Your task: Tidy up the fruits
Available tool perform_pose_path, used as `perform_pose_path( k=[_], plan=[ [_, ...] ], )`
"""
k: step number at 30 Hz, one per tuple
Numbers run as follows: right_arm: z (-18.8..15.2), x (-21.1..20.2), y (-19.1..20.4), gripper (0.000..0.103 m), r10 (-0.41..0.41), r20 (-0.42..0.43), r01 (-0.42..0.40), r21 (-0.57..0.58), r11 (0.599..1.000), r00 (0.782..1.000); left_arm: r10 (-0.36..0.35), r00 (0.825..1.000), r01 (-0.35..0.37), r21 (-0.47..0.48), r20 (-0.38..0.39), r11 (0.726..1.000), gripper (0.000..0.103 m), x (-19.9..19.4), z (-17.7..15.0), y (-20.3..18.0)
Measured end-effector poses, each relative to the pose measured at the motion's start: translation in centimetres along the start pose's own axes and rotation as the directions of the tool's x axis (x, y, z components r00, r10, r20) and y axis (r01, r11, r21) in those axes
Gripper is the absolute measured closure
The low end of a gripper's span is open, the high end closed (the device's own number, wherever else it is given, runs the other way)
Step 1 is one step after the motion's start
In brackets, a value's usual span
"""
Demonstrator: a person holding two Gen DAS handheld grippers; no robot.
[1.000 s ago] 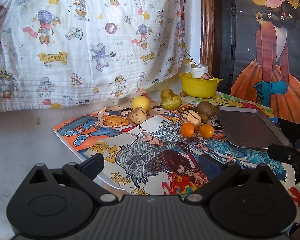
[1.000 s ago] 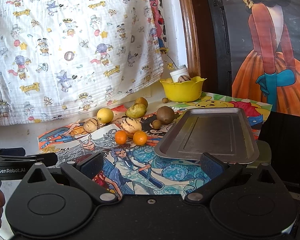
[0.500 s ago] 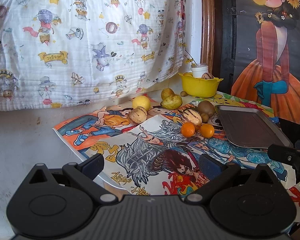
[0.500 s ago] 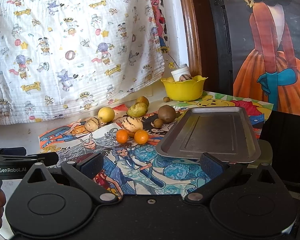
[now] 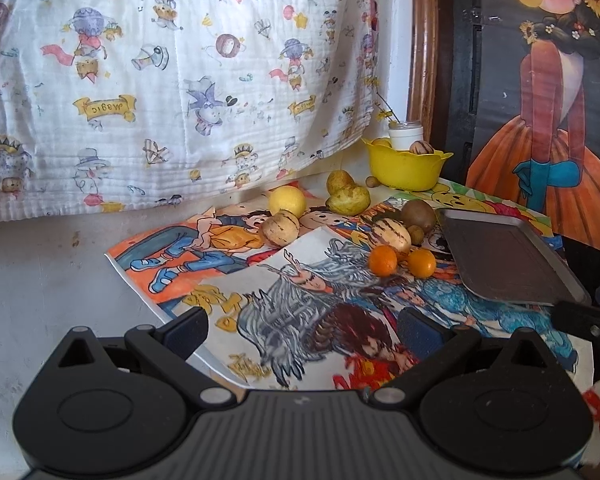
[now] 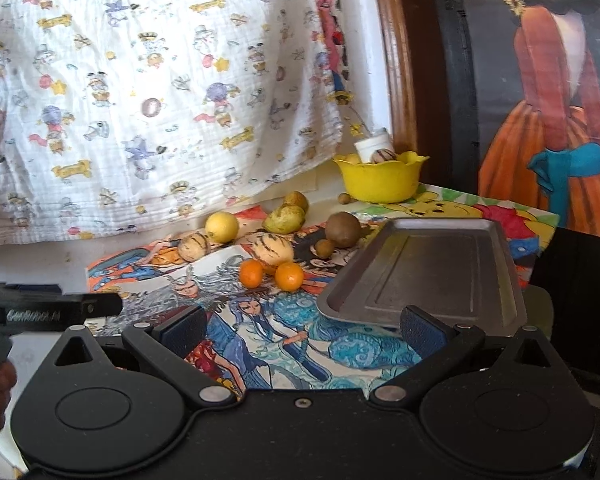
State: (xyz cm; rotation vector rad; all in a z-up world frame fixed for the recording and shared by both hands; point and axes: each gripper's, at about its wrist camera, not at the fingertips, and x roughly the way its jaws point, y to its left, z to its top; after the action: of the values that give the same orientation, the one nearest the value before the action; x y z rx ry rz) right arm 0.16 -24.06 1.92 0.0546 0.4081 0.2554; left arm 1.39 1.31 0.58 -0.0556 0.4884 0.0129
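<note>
- Plainly, the jaws of the left gripper (image 5: 302, 326) are spread wide with nothing between them, and it is held low over the table's near edge, well short of the fruit.
- The right gripper (image 6: 302, 326) is likewise spread wide and empty, its right finger (image 6: 422, 330) seen just before the near rim of the flat grey metal tray (image 6: 428, 276), which lies empty.
- Two small round oranges (image 5: 383, 260) are set side by side nearest the jaws, so they are judged the easiest first pick.
- Just behind them a striped cream melon-like fruit (image 5: 391, 235) is found, with a brown kiwi-like fruit (image 5: 419, 215) beside the tray's far corner.
- Further back, a second striped fruit (image 5: 280, 229), a round yellow lemon (image 5: 287, 201) and two greenish pears (image 5: 348, 200) are scattered on the colourful cartoon-print cover (image 5: 300, 300).
- A yellow scalloped plastic bowl (image 5: 404, 168) against the wall already holds some fruit.
- The task is judged barely begun; the tray seems meant as the collecting place.
</note>
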Motion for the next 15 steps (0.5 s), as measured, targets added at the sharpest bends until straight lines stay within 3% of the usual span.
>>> perform_pose_path(
  k=[7, 15],
  plan=[
    [3.4, -1.1, -1.8, 0.000, 0.061, -0.011, -0.062, -0.111, 0.992, 0.998, -0.029, 0.999, 0.028, -0.005, -0.030, 1.000, 0.000, 1.4, 3.9, 1.1],
    [7.9, 0.2, -3.5, 0.000, 0.055, -0.010, -0.055, -0.282, 0.958, 0.998, -0.095, 0.995, 0.096, 0.025, -0.040, 0.995, 0.000, 3.7, 8.5, 1.0]
  ],
)
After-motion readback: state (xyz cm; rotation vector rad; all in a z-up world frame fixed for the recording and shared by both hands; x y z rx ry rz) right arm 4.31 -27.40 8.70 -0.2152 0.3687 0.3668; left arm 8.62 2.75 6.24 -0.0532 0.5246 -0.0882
